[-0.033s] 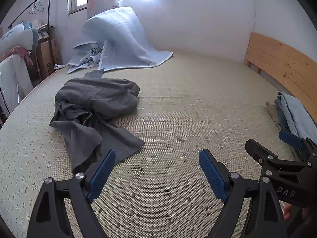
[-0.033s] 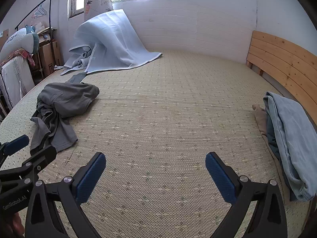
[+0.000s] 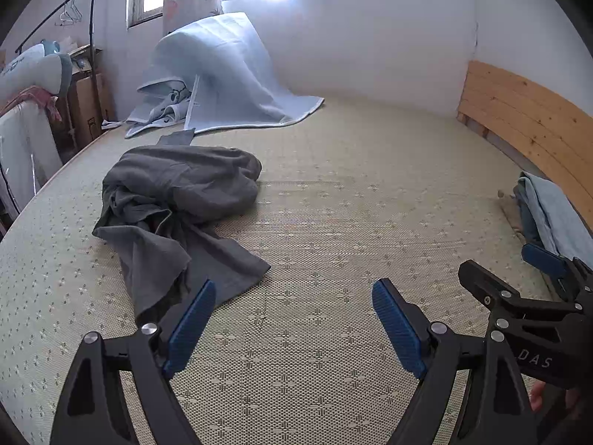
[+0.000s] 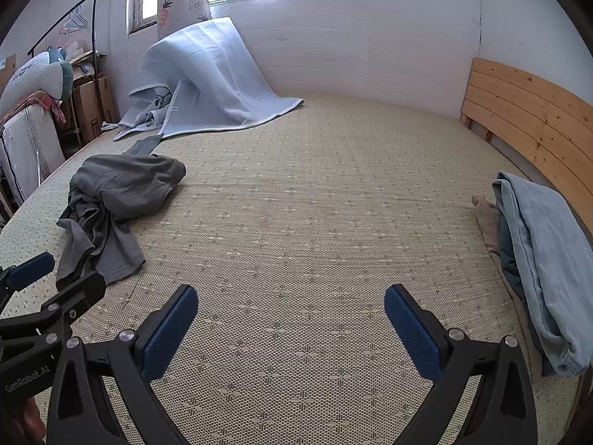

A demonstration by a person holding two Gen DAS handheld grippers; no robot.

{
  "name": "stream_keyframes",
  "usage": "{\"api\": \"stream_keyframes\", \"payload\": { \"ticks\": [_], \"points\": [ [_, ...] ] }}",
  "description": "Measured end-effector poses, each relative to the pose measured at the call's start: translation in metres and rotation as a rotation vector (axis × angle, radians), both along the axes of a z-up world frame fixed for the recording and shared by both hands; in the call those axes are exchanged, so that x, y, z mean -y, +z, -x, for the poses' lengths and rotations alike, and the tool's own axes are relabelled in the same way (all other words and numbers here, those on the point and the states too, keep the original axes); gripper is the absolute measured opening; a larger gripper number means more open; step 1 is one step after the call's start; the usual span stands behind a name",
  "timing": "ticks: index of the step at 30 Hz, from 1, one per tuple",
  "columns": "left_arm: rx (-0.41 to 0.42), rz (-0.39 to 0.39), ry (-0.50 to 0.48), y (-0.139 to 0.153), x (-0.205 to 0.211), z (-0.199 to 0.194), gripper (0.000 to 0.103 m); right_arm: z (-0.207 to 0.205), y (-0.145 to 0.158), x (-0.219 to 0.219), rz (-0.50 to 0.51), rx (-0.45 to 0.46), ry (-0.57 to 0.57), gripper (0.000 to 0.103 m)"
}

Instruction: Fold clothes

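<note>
A crumpled grey garment (image 3: pixel 174 207) lies on the woven bed mat, left of centre; it also shows in the right wrist view (image 4: pixel 111 204). My left gripper (image 3: pixel 292 319) is open and empty, hovering just in front of the garment's near hem. My right gripper (image 4: pixel 291 319) is open and empty over bare mat, to the right of the garment. The right gripper also shows at the right edge of the left wrist view (image 3: pixel 533 296). A stack of folded clothes (image 4: pixel 537 259), light blue on top, lies at the right by the headboard.
A light blue blanket (image 3: pixel 222 78) is heaped at the far side under the window. A wooden headboard (image 4: pixel 530 118) runs along the right. A clothes rack, boxes and pillows (image 3: pixel 33 74) stand off the bed's left edge.
</note>
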State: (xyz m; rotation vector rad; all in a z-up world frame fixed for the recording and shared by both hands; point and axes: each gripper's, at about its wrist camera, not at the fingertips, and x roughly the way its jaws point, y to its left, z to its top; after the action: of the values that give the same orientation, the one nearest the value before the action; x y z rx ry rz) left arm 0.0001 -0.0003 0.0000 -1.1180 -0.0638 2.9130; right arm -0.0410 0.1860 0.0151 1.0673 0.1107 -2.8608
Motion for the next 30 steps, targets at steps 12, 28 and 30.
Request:
{"api": "stream_keyframes", "payload": {
  "ticks": [12,28,30],
  "points": [
    [-0.007,-0.008,0.010,-0.0022,0.0045,0.0020,0.089,0.0000,-0.0012,-0.0003,0.013,0.004,0.004,0.103],
    [0.000,0.000,0.008,-0.0005,0.0065,0.0037,0.089,0.0022,-0.0028,0.0002,0.010,0.014,0.005,0.103],
    [0.002,-0.003,0.010,-0.0001,0.0087,0.0032,0.089,0.0026,-0.0030,-0.0012,0.012,0.015,0.008,0.103]
  ]
}}
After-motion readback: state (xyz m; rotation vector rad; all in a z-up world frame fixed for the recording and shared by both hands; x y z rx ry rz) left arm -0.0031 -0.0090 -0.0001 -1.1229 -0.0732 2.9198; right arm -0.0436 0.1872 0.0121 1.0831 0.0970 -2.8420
